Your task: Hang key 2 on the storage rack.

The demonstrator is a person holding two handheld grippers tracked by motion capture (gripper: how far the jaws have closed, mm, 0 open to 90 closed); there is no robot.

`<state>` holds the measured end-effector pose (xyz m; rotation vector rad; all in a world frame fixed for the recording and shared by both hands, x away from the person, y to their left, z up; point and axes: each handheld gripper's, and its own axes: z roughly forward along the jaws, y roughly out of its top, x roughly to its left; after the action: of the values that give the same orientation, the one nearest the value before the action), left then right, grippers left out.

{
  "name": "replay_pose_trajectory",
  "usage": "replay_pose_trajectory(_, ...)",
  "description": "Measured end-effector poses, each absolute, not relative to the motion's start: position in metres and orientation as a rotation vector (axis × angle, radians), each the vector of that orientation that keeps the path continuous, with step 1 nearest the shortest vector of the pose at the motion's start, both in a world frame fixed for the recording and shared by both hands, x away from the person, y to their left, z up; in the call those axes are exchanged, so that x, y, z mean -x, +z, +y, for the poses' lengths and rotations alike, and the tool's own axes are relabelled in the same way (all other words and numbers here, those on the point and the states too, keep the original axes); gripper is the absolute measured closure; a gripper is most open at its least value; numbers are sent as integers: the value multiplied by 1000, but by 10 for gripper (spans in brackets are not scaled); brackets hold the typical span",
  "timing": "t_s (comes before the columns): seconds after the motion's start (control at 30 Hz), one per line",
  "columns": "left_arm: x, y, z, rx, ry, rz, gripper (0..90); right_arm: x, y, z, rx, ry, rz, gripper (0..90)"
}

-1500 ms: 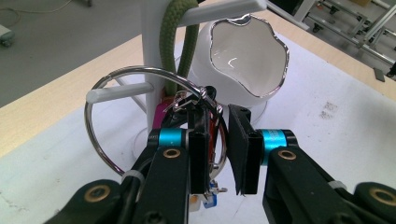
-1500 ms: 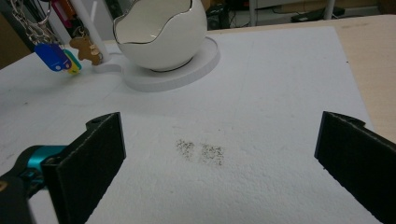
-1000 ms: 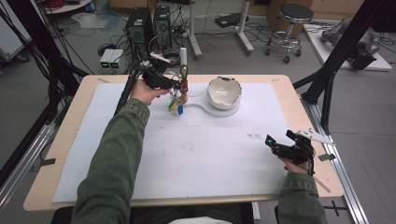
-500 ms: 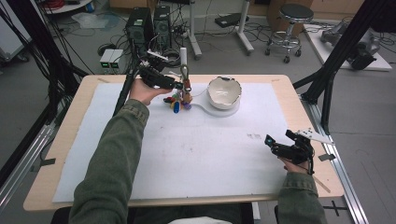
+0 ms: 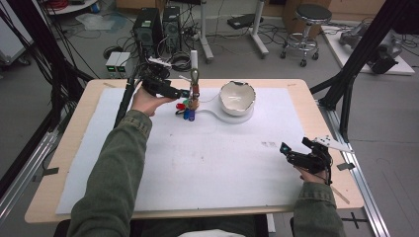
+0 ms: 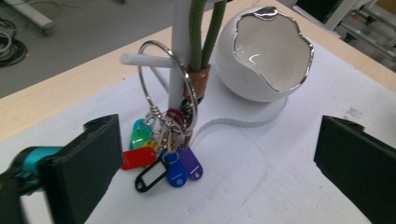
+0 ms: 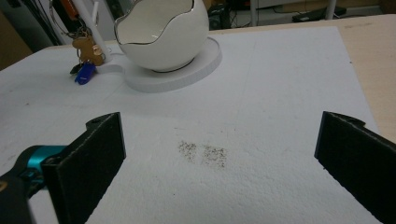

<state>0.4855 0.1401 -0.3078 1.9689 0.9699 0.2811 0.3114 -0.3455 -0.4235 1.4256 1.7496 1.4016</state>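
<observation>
A metal key ring [image 6: 147, 91] with several coloured tags [image 6: 161, 163] hangs on the peg [image 6: 140, 59] of a white stand [image 5: 194, 61] at the table's far middle. My left gripper [image 5: 186, 94] is just left of the stand, and in the left gripper view it [image 6: 217, 179] faces the bunch. Its jaws have just been opening and stand wide, with the keys [image 5: 187, 110] a little ahead of the pads and untouched. A white bowl [image 5: 237, 97] with a silver rim sits on the stand's round base. My right gripper [image 5: 295, 149] rests open near the front right, holding nothing.
A white foam sheet [image 5: 207, 163] covers most of the wooden table [image 5: 316, 98]. A dark speckled smudge [image 7: 203, 153] marks the sheet ahead of the right gripper [image 7: 219, 172], with the bowl [image 7: 161, 32] beyond. Black frame posts [image 5: 346, 94] stand by the table's right edge.
The left gripper's jaws went from shut on the key bunch to wide open. The ring now hangs on the peg by itself. The right hand stayed put.
</observation>
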Motion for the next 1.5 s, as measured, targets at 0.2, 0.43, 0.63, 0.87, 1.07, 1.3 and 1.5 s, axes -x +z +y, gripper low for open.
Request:
replay_pose_trajectory(0.2, -480, -308, 153, -1897, 334, 1005, 16, -311, -423, -345, -1425, 1403, 1748, 9)
replay_pose_trajectory(0.43, -474, -313, 165, -1873, 362, 1033, 16, -311, -423, -345, -1421, 1401, 1751, 9)
replay_pose_trajectory(0.63, -471, -319, 181, -1838, 387, 1071, 16, -311, -423, -345, -1426, 1400, 1750, 9)
replay_pose_trajectory(0.87, -461, -326, 195, -1799, 429, 1095, 16, -310, -423, -346, -1426, 1398, 1750, 9)
replay_pose_trajectory(1.07, -452, -333, 208, -1775, 444, 1123, 16, -309, -423, -347, -1427, 1398, 1745, 9)
replay_pose_trajectory(1.3, -441, -339, 222, -1741, 461, 1143, 16, -309, -423, -346, -1427, 1395, 1749, 9)
replay_pose_trajectory(1.5, -428, -345, 233, -1706, 491, 1138, 17, -310, -423, -345, -1416, 1395, 1750, 9)
